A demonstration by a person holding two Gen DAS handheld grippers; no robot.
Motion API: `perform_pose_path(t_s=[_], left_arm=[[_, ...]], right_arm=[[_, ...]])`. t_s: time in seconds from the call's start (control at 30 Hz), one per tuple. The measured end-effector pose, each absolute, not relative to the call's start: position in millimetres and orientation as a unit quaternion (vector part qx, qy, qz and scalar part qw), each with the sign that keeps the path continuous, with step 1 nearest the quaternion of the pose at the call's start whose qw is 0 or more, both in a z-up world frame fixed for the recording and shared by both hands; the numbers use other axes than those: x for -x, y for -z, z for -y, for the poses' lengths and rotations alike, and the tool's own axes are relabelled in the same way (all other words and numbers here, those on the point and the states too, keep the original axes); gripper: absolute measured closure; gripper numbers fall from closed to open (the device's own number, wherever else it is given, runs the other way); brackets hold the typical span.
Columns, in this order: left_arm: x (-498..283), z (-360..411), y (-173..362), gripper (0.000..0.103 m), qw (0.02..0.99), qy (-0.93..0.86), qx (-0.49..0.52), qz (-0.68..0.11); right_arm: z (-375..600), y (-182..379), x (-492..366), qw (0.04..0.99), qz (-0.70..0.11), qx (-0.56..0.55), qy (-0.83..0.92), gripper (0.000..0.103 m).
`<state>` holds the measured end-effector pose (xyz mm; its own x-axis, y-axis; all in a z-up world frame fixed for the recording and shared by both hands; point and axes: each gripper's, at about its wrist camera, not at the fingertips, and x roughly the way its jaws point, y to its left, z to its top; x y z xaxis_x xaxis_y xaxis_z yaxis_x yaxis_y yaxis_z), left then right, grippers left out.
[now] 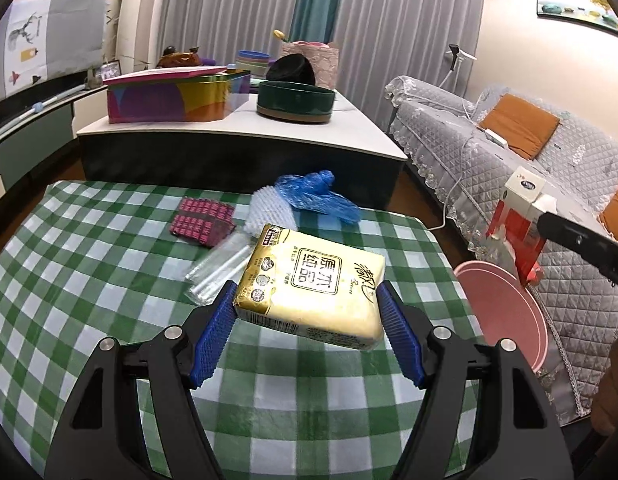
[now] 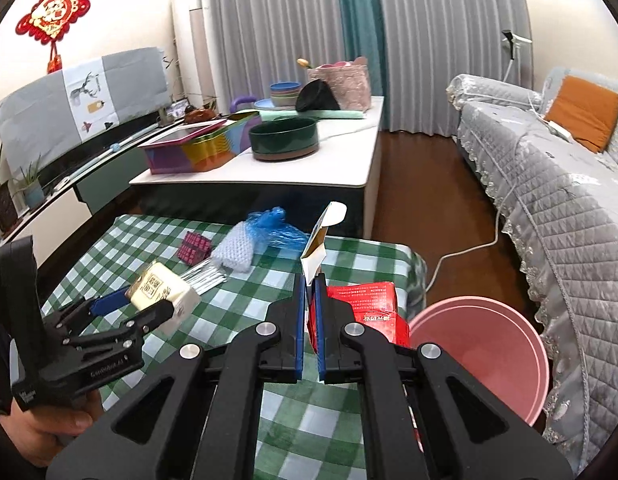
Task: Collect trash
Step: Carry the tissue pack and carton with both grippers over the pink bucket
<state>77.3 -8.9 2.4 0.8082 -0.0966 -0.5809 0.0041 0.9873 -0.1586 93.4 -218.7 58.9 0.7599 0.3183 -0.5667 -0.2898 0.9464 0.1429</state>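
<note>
Two grippers are seen, each holding something. In the left wrist view, the left gripper (image 1: 307,308) is closed on a yellow tissue pack (image 1: 315,286), gripped between the blue pads (image 1: 215,332) at lower centre and lifted clear of the green checked tablecloth (image 1: 89,280). In the right wrist view, the right gripper (image 2: 311,292) is clamped, jaws narrow, on the white flap of a red carton (image 2: 369,310), held at centre frame, just left of the pink bin (image 2: 489,356) at lower right. Behind, toward mid-frame, a blue plastic bag (image 1: 317,192), a white foam net (image 1: 269,210), a dark red wrapper (image 1: 201,220) and clear plastic packaging (image 1: 217,268) are left lying on the tablecloth.
</note>
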Motion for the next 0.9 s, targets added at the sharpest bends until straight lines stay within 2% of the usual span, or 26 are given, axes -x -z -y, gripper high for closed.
perform_pose_path(t_s=[0.9], left_arm=[[-101.2, 92.8, -17.1, 0.035, 0.944, 0.075, 0.042, -0.320]], right_arm=[[312.6, -73.2, -96.8, 0.956, -0.280, -0.058, -0.063, 0.098]])
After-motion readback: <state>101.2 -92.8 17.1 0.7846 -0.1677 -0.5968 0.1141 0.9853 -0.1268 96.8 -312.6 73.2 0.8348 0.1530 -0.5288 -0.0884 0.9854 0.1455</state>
